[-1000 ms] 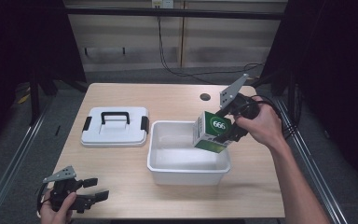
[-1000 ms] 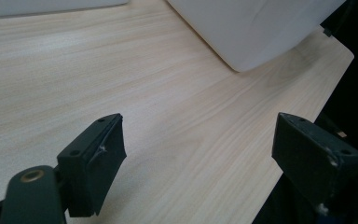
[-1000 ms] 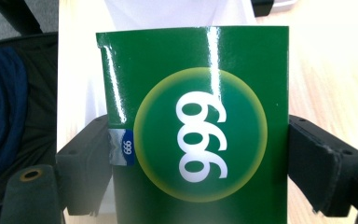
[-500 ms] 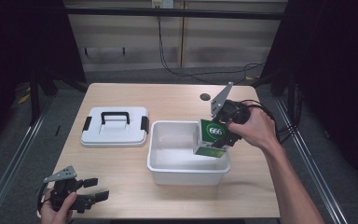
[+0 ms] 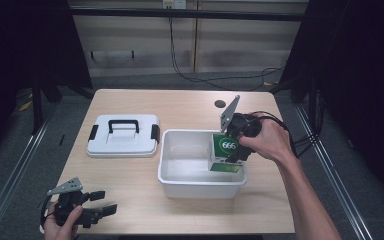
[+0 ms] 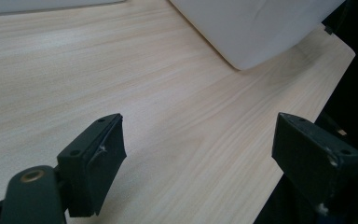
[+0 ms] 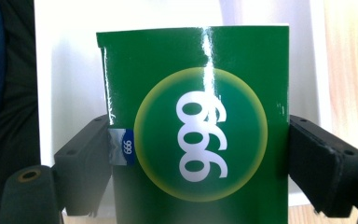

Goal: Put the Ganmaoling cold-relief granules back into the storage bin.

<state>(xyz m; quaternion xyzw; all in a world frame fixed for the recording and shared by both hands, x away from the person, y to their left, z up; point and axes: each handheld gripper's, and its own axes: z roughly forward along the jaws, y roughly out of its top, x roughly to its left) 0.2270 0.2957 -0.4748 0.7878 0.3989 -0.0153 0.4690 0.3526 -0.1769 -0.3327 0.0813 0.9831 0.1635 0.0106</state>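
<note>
A green box (image 5: 226, 152) marked 666 sits low inside the right end of the white tub (image 5: 180, 186). My right gripper (image 5: 234, 142) is shut on the green box (image 7: 200, 140), one black jaw pressed against each side of it. My left gripper (image 5: 100, 210) rests at the table's front left corner, held in a hand, its jaws wide apart over bare wood. The left gripper (image 6: 198, 154) has nothing between its jaws, and a corner of the white tub (image 6: 256, 28) lies ahead of it.
A white lid (image 5: 123, 135) with a black handle and black clips lies flat left of the tub. A dark round hole (image 5: 220, 104) marks the tabletop behind the tub. Cables (image 5: 307, 142) trail off the right edge.
The right gripper has carried the green box leftwards and down, from above the tub's right rim into the tub. The left gripper has stayed put.
</note>
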